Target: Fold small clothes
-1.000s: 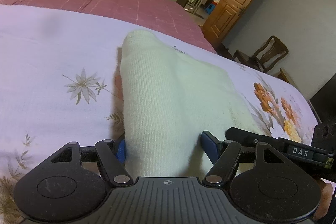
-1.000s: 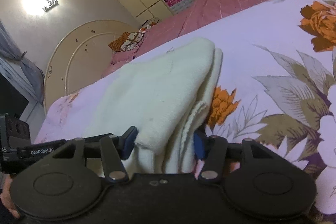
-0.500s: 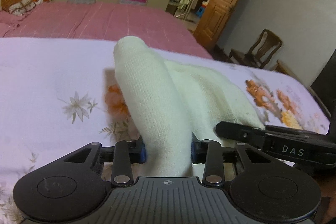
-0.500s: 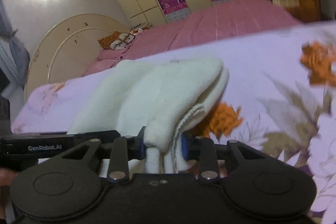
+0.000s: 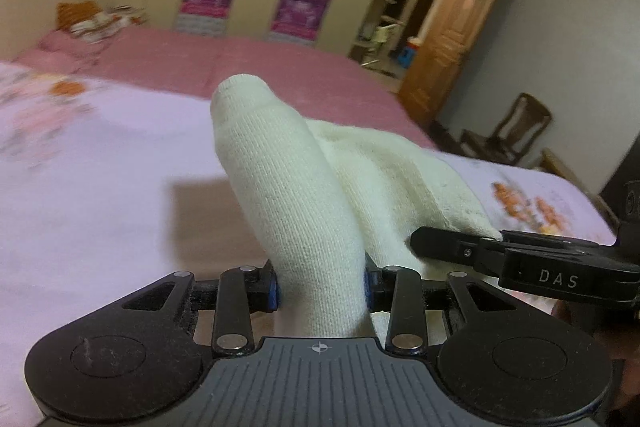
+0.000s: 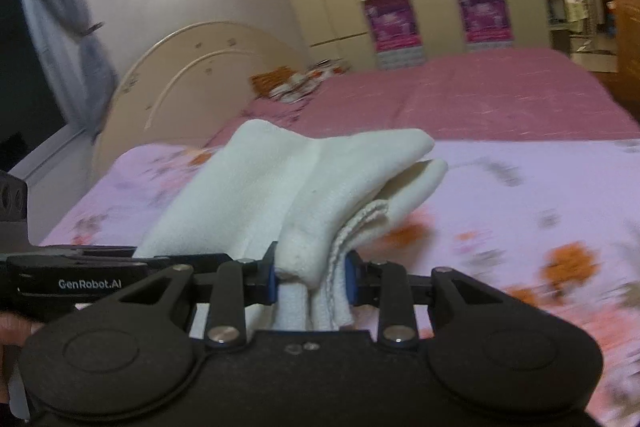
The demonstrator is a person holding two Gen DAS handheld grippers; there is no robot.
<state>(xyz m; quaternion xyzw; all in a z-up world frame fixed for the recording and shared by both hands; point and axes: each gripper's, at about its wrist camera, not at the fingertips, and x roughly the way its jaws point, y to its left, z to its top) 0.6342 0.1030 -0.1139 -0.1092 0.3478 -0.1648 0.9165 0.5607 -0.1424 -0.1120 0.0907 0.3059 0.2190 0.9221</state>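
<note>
1. The left tongs (image 5: 320, 287) are pinched down on a thick roll of the cream-white knitted garment (image 5: 288, 195); the blue pads (image 5: 273, 287) press into the knit on both sides, leaving only the cloth's own thickness between them.
2. The right tongs (image 6: 310, 277) are likewise clamped on a bunched corner of the same cream-white knitted garment (image 6: 304, 179); several layers, one with a stitched hem edge, are squeezed between its pads, so the grip takes in more than one ply.
3. Beyond both tongs the garment stretches forward and sags between them, apparently lifted off the lilac floral bedsheet (image 5: 100, 167) at the near end; whether the far end touches the sheet I cannot tell.
4. In the left view the right tongs' black arm lies just to the right, close against the cloth; the two tools work near one another.
5. Farther out lie a pink bedspread (image 6: 480, 95), a cream headboard and wardrobe doors with magenta posters.
6. Risks, as I judge them: the bulky knit could creep out of the right pinch, since the layers are unevenly caught; pulling the tongs apart unequally would skew the fold; lowering too fast would let the slack middle crumple; the close tools could knock together.
</note>
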